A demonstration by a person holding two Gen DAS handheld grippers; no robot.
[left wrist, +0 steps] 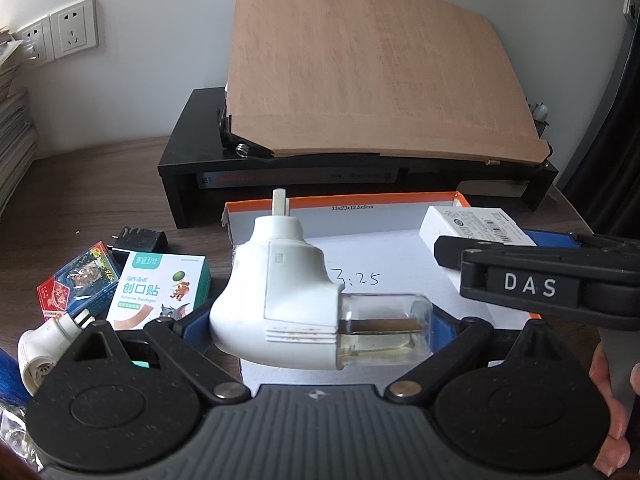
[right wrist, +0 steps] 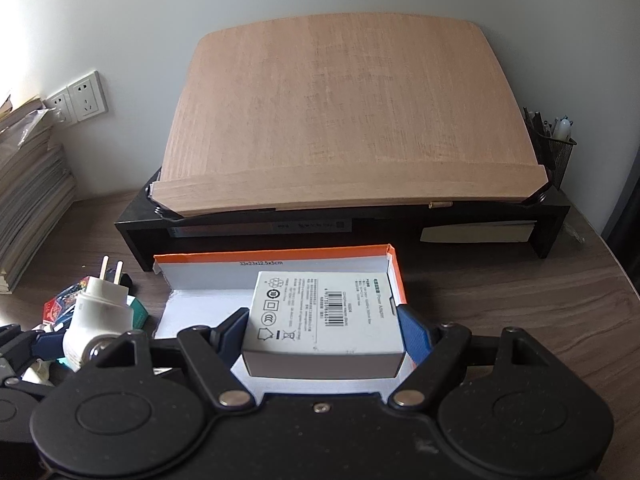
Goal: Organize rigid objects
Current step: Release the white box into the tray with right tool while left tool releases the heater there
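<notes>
Left gripper point(left wrist: 320, 326): jaws closed on the white plug-in vaporizer point(left wrist: 276, 296), its long axis crosswise, bottle end pointing right.
Right gripper point(right wrist: 326, 328): jaws clamped on the white adapter box point(right wrist: 324, 316), held over the tray.
Orange-rimmed tray point(left wrist: 360, 202): just ahead of both; right gripper is further in.
Worktop point(right wrist: 520, 300): leftover items lie left.

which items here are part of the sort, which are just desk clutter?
In play:
white plug-in device, in left gripper
white adapter box, in right gripper
orange-edged tray
bandage box
black charger
card packs

Clutter:
wooden board
black riser
paper stack
pen cup
</notes>
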